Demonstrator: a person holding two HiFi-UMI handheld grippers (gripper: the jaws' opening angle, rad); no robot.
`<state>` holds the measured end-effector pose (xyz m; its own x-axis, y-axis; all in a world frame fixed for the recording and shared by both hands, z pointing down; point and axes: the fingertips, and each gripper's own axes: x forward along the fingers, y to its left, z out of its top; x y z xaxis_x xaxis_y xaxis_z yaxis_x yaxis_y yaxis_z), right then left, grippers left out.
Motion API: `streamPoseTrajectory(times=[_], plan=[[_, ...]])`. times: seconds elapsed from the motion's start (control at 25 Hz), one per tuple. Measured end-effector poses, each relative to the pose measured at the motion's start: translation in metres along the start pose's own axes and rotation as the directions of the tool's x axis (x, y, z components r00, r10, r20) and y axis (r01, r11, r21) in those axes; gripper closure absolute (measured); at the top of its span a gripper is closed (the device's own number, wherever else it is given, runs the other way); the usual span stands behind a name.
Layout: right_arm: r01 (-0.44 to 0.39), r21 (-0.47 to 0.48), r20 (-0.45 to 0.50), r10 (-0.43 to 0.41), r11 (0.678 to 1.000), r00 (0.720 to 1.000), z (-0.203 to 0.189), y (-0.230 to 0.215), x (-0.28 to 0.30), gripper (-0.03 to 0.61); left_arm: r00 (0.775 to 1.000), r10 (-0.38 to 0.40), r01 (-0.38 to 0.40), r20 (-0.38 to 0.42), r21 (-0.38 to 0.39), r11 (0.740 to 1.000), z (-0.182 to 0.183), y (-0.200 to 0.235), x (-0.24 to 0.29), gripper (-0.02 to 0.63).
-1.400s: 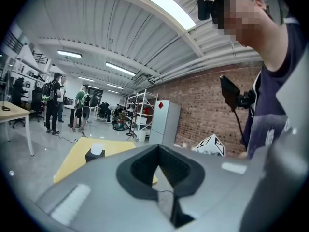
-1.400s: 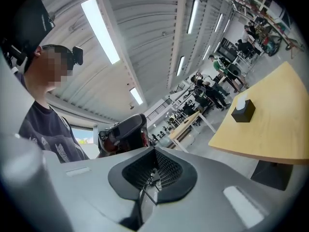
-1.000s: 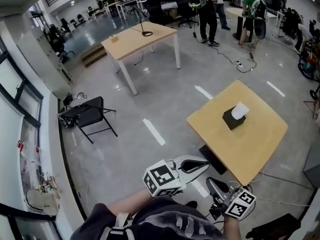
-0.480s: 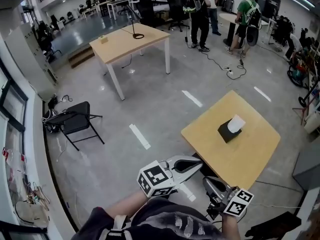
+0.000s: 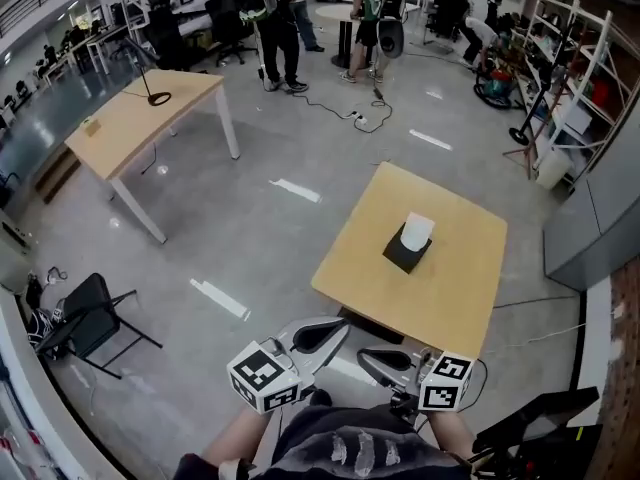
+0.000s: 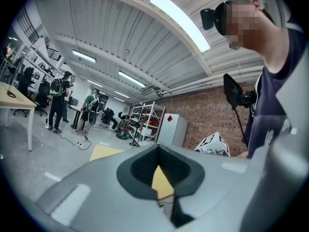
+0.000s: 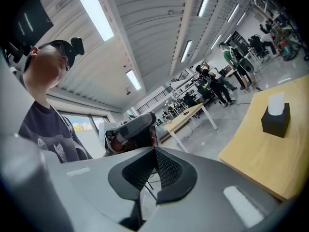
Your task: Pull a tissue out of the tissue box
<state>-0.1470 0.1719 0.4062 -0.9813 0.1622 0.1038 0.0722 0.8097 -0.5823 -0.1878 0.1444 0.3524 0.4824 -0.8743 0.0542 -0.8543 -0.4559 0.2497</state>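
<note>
- Progress: nothing of the task is done yet. The tissue [image 5: 417,230] stands up from the slot of the box [image 5: 403,255], and neither tool touches it.
- Left tool [image 5: 336,330]: its jaws are together with nothing between them. In the left gripper view I see only a patch of the desk [image 5: 455,293] through the notch behind the tips.
- Right tool [image 5: 368,358]: its jaws are likewise together and hold nothing.
- Position of the box: it sits near the middle of the desk, well apart from both tools. Both are held close to my body, short of the desk's near edge and over the floor.
- Bearing: in the head view the box lies ahead of the tools and a little to the right. In the right gripper view it appears far to the right of the jaw line, so I judge that tool is not aimed at it.
- Remaining, as I judge it: come up to the desk, open one tool, close it on the tissue and draw it out, perhaps with the other tool steadying the box.
</note>
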Motion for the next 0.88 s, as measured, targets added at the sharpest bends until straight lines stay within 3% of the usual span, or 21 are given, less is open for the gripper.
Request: streamPoseTrajectory(times=[0.24,0.52,0.88], plan=[[0.045,0.01,-0.021,-0.044,0.999,0.999,0.007,-0.014,0.016,0.581,1.0,-0.028,0.028,0.01,-0.032,0.999,0.001,0.022,0.004,0.612],[0.013,0.036,0.003,-0.013,0.999,1.0,0.031,-0.047,0.02,0.581,1.0,0.003,-0.004,-0.017,-0.02,1.0,0.01,0.043,0.031,0.612],[-0.032,0.056,0.033,0.03,0.998,0.999,0.073,-0.107,-0.029,0.581,0.998,0.045,-0.047,-0.047,-0.045,0.998,0.016,0.047,0.116,0.612]])
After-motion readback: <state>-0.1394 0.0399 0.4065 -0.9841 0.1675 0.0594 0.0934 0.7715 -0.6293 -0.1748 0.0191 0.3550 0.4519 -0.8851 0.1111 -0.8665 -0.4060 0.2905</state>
